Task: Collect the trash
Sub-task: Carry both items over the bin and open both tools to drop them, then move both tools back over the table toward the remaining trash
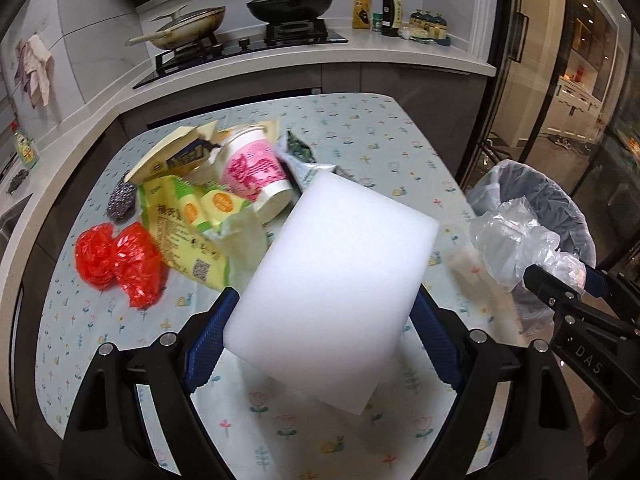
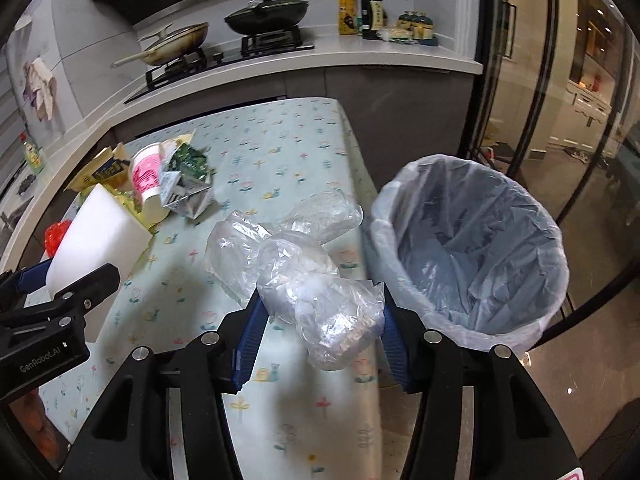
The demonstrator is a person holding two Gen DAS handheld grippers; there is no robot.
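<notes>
My left fingers (image 1: 324, 332) are clamped on a white foam block (image 1: 332, 280) held tilted above the surface (image 1: 360, 128), while my right fingers (image 2: 320, 320) are clamped on a crumpled clear bag (image 2: 304, 280) just beside the lined bin (image 2: 472, 248), the remaining trash (image 1: 200, 200) piled far left

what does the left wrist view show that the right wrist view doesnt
Only the left wrist view shows the steel scrubber, the whole red plastic bag and the yellow snack wrapper.

Only the right wrist view shows the inside of the lined trash bin, holding nothing but its liner.

Both show the white foam block clamped in the left gripper, the clear plastic bag clamped in the right gripper, and the pink cup.
</notes>
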